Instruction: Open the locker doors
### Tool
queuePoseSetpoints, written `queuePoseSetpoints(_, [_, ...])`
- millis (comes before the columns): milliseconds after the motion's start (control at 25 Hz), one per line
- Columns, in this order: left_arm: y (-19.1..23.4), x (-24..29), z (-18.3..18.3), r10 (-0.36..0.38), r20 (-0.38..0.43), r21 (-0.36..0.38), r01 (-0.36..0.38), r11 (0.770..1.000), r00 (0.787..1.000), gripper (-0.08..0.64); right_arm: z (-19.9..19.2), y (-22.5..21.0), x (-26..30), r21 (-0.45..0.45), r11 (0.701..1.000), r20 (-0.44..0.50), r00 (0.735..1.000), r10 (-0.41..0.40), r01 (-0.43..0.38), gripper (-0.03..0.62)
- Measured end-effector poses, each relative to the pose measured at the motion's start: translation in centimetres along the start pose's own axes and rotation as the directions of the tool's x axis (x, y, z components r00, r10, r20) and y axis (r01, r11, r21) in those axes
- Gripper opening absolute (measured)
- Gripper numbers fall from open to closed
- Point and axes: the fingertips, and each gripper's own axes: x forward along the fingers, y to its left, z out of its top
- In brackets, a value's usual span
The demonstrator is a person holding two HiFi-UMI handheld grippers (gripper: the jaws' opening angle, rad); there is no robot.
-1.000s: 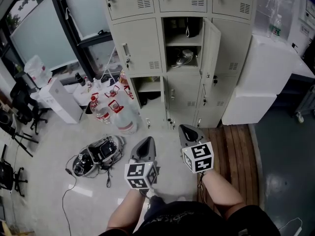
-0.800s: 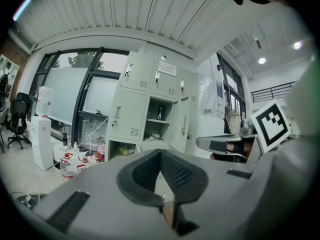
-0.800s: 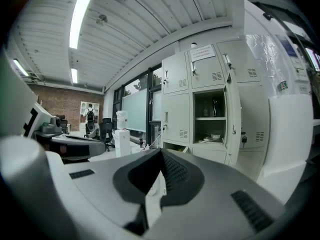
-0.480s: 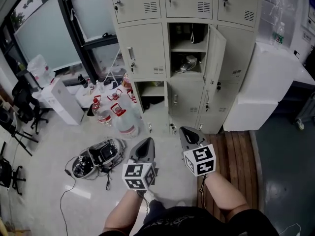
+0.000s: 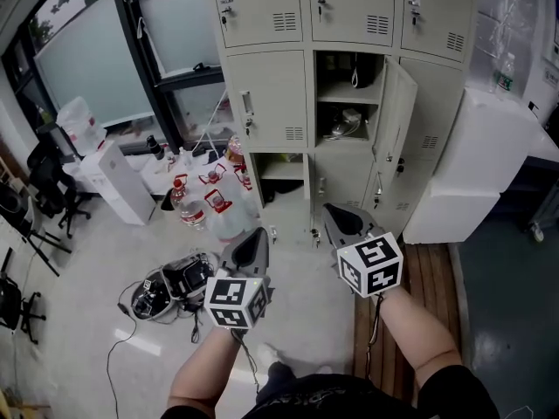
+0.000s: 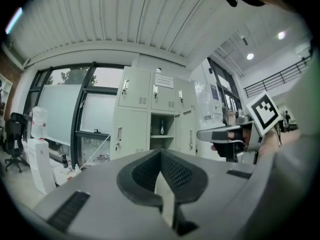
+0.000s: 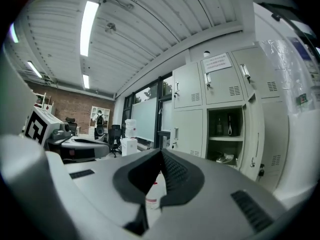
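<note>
Lockers [image 5: 271, 94]: well ahead of both grippers; middle door [image 5: 399, 103] hangs open, most others are closed.
Left gripper [image 5: 255, 241]: jaws pressed together, empty, aimed at the lockers.
Right gripper [image 5: 342, 220]: likewise closed and empty, probably carried ready for the approach.

The pale beige metal lockers [image 5: 266, 85] bear dark slatted vents. The grey plastic left gripper [image 5: 259, 232] and grey plastic right gripper [image 5: 331, 210] each carry a black-and-white square-patterned cube. Clear plastic bottles [image 5: 218, 208] show red labels on the pale grey floor [image 5: 96, 269], beside brown wooden planks [image 5: 432, 269].
</note>
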Motion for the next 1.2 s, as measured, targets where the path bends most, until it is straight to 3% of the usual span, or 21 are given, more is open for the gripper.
queuePoseSetpoints(400, [8.2,0.6,6.0,0.083,0.106,0.092,-0.093,0.991,0.991,-0.002,5.1,1.1,4.3,0.002,1.0,0.061,0.998,0.009,-0.009,0.0])
queuePoseSetpoints(720, [17.0,2.0,10.6,0.147,0.162,0.106,-0.165,0.981,0.976,-0.002,9.9,1.9,10.0,-0.008,1.0,0.1,0.995,0.016,-0.015,0.0])
queuePoseSetpoints(960, [21.5,4.6,13.3,0.12,0.16,0.082,-0.135,0.987,0.98,-0.002,13.0,2.2,15.2,-0.009,1.0,0.126,0.992,0.01,-0.009,0.0])
queuePoseSetpoints(1120, [24.7,6.3,15.8,0.089,0.152,0.017,-0.093,0.996,0.984,-0.002,15.4,2.6,18.5,-0.008,1.0,0.143,0.99,0.003,-0.002,0.0])
queuePoseSetpoints(1200, [25.7,7.0,17.5,0.074,0.161,0.03,-0.08,0.996,0.984,-0.002,16.7,2.8,19.9,-0.013,1.0,0.154,0.988,0.0,0.002,0.0])
